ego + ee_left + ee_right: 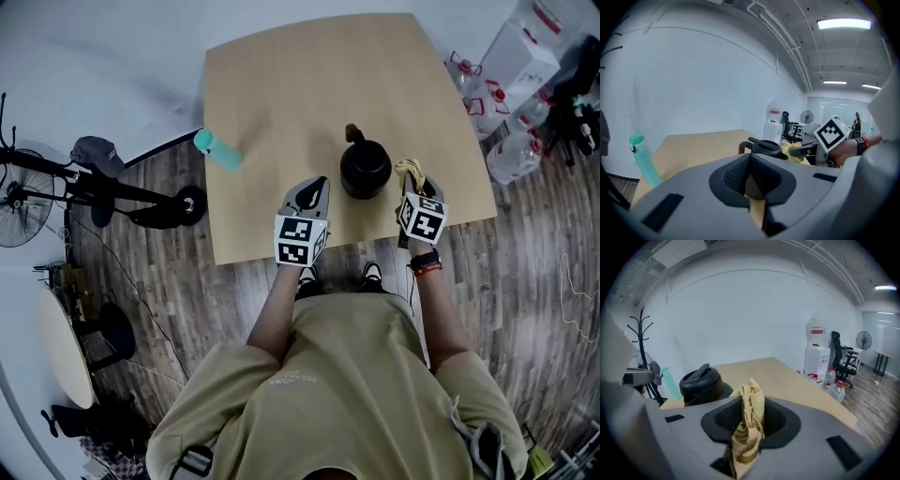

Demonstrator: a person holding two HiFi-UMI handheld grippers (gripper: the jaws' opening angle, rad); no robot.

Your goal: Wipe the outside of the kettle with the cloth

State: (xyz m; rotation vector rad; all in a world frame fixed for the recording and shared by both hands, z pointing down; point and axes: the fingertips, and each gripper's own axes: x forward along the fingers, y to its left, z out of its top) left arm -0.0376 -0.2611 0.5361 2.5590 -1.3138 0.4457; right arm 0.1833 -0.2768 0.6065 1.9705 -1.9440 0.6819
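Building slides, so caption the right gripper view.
Right gripper clamps a yellow cloth near the black kettle on a wooden table.

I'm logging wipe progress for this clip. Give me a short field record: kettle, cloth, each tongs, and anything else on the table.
kettle: black, upright on the table, near its front edge
cloth: yellow, just right of the kettle, seemingly not touching it
right tongs: shut on the cloth
left tongs: shut, empty, left of the kettle
other: teal bottle near the table's left edge
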